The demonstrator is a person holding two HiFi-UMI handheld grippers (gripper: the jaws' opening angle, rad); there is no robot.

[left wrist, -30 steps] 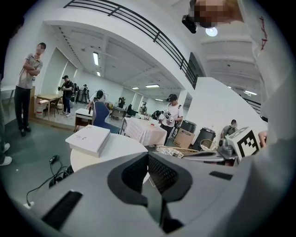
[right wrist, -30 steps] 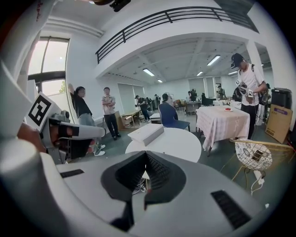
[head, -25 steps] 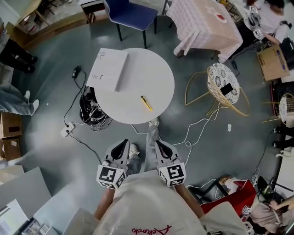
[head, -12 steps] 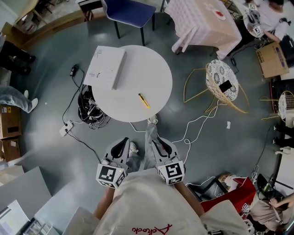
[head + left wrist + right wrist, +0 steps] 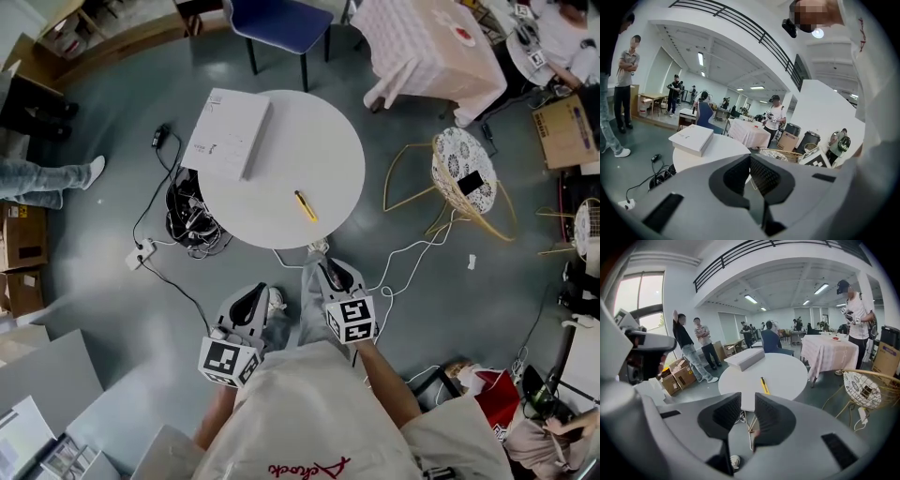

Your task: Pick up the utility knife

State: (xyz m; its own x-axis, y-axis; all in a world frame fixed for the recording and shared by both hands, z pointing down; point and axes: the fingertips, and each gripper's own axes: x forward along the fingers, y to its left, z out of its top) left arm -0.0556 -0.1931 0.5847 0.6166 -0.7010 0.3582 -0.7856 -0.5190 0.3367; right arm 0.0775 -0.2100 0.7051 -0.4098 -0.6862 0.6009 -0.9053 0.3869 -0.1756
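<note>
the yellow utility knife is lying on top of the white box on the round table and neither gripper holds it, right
Not quite. The yellow utility knife lies on the bare top of the round white table, apart from the flat white box, as the head view shows. The rest stands: neither the left gripper nor the right gripper holds it.

I wear a cream shirt (image 5: 309, 412) with red script across the chest, grey trousers (image 5: 312, 295) and white shoes (image 5: 274, 300). My left gripper (image 5: 251, 291) and right gripper (image 5: 326, 269) have smooth pale grey shells with black ribbed pads (image 5: 724, 413). Each carries a white cube (image 5: 225, 361) printed with black square markers.
</note>
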